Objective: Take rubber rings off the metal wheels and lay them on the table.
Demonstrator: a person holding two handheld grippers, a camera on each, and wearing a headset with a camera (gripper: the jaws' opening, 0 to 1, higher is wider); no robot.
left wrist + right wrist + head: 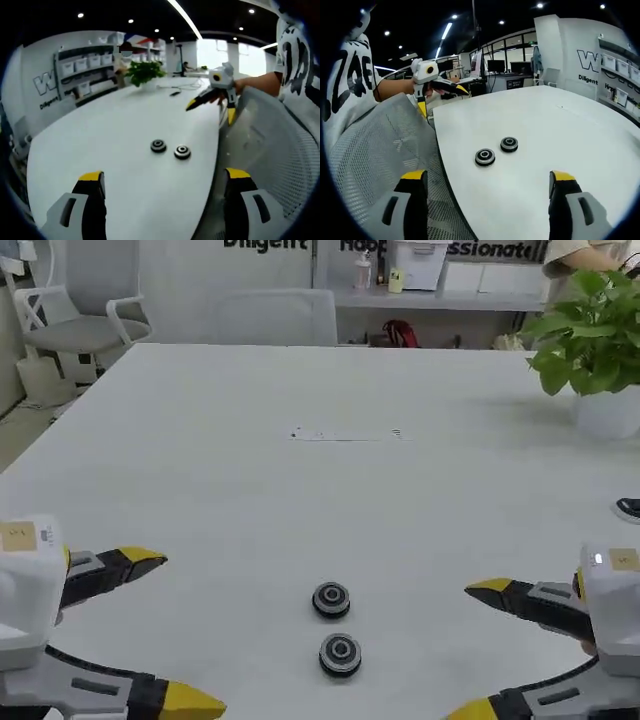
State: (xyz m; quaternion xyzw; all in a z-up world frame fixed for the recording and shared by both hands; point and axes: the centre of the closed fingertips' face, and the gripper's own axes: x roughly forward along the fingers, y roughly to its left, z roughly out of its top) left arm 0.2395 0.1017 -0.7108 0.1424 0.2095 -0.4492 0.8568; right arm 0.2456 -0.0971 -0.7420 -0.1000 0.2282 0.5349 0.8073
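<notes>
Place: you're in an open-plan office.
Table: you're working at a big white meeting table (300, 480).
Seating: a white swivel chair (70, 325) stands at the far left corner, and a grey mesh chair back (385, 140) is just beside you.
Walls: large dark lettering (592, 62) on a white wall, partly cut off.
Storage: shelves (82, 70) with rows of white bins along that wall.
Desks: probably monitors (505, 65) on workstations off your left side; they're small and dim.
Ceiling: dark, with strip lights (182, 17) and round spots.
Greenery: a potted plant (590, 335) on the table's far right.
</notes>
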